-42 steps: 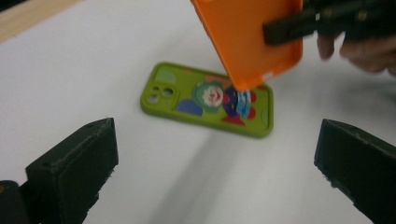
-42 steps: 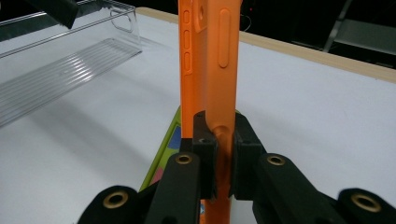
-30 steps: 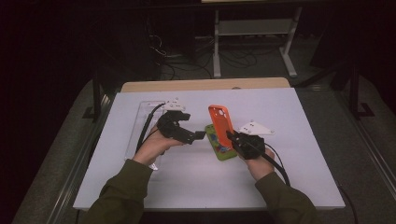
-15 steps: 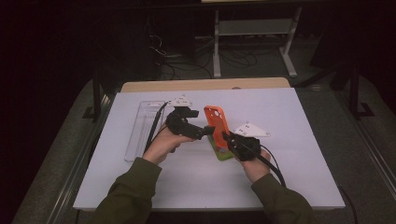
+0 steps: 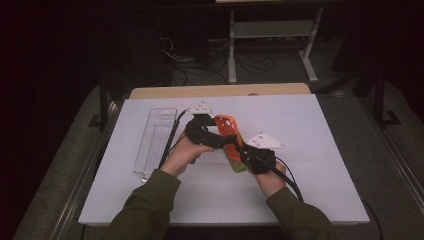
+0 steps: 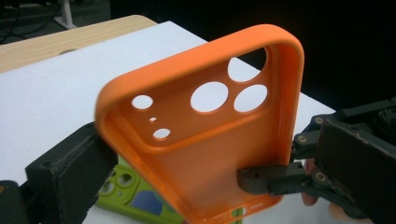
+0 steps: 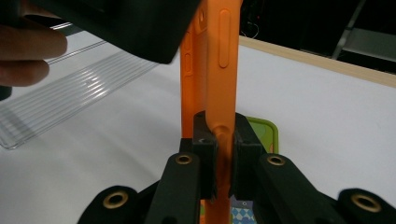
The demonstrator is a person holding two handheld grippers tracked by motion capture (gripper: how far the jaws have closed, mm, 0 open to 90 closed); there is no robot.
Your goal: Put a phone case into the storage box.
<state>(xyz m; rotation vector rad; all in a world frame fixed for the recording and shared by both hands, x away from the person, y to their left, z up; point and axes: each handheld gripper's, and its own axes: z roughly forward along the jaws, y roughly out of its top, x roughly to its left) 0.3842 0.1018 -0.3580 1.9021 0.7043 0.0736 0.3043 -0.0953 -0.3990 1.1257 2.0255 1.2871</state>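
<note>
My right gripper fingers pinch side wall of orange case near its bottom, case upright above desk, long axis vertical. Left gripper fingers at opp. edge, grip state unclear. Green case flat below, transparent tray further left.

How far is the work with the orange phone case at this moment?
Done: the orange phone case is lifted off the table and stands upright. In hand: the right gripper is shut on its side wall, and the left gripper is at its other edge; whether it clamps is unclear. Left: the green phone case lies flat beneath, and the clear plastic tray holds nothing.
</note>
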